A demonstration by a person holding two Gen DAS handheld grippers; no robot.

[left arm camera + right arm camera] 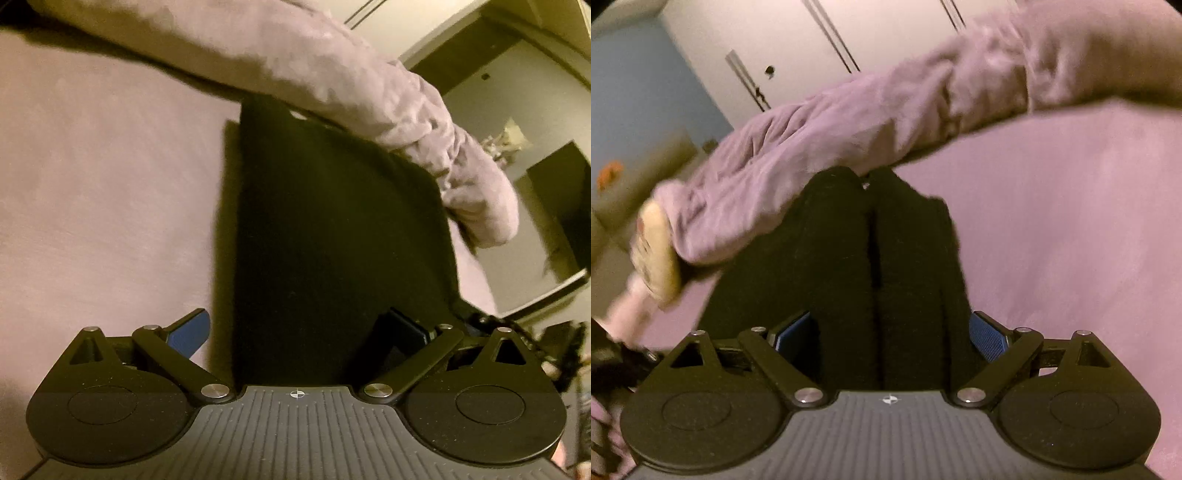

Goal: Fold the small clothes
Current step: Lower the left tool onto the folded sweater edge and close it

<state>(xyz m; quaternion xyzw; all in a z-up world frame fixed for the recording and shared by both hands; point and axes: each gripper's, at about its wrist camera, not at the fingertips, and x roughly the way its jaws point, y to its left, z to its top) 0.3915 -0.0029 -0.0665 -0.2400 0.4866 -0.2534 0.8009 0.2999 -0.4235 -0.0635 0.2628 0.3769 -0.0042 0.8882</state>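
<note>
Here the left gripper [297, 332] and right gripper [892, 334] both gape wide over the black garment [332, 229]. Its straight left edge meets bare pink sheet [92, 184]; a pink sleeve [332, 74] crosses the far end.

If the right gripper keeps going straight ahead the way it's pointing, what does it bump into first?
Most likely the black garment. It lies right between the open right gripper pads and stretches ahead. Beyond it sits the rumpled purple blanket. How high the gripper is above the cloth is hard to judge.

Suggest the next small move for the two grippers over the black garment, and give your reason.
Probably close both grippers on the garment's near edge. The left gripper and right gripper are open, straddling the black garment flat on the purple surface.
</note>
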